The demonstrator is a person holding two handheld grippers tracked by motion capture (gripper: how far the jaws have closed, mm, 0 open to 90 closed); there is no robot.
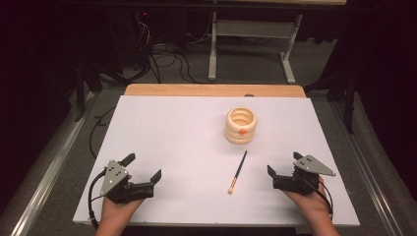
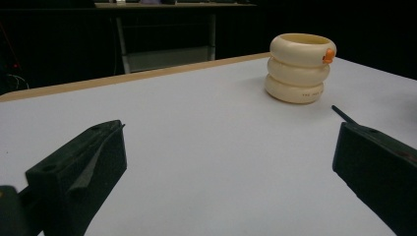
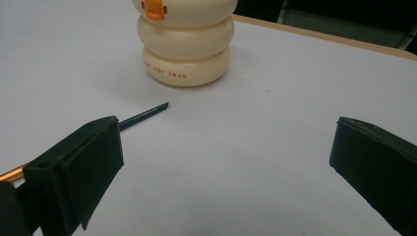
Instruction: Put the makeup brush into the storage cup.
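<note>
- Surface (image 1: 172, 147): white board on a wooden top whose tan edge shows along the far side; the floor around it is dark, with cables and a table frame beyond.
- Pencil (image 1: 238, 171): thin and dark with a gold band and a pale end, lying flat on the surface, near-centre right. The dark tip points far toward the holder and the pale end lies near. It is between the two hand-held grippers, nearer the right one, and touches neither. In the right gripper view (image 3: 142, 115) its tip sticks out past the left jaw; in the left gripper view (image 2: 343, 114) only the tip shows above the right jaw.
- Holder (image 1: 241, 126): cream cup made of three stacked rings, open at the top, upright, with an orange beak-like tab on its near side. It stands on the far right-centre of the surface, apart from the pencil tip. Small orange lettering shows on the lowest ring in the right gripper view (image 3: 186, 42); it also appears in the left gripper view (image 2: 300, 67).
- Left hand-held gripper (image 1: 142, 168): black, held in a hand at the near left corner, jaws spread wide with nothing between them, low over the surface.
- Right hand-held gripper (image 1: 283, 166): black with a grey plate, held in a hand at the near right, jaws spread wide and empty, just right of the pencil.
</note>
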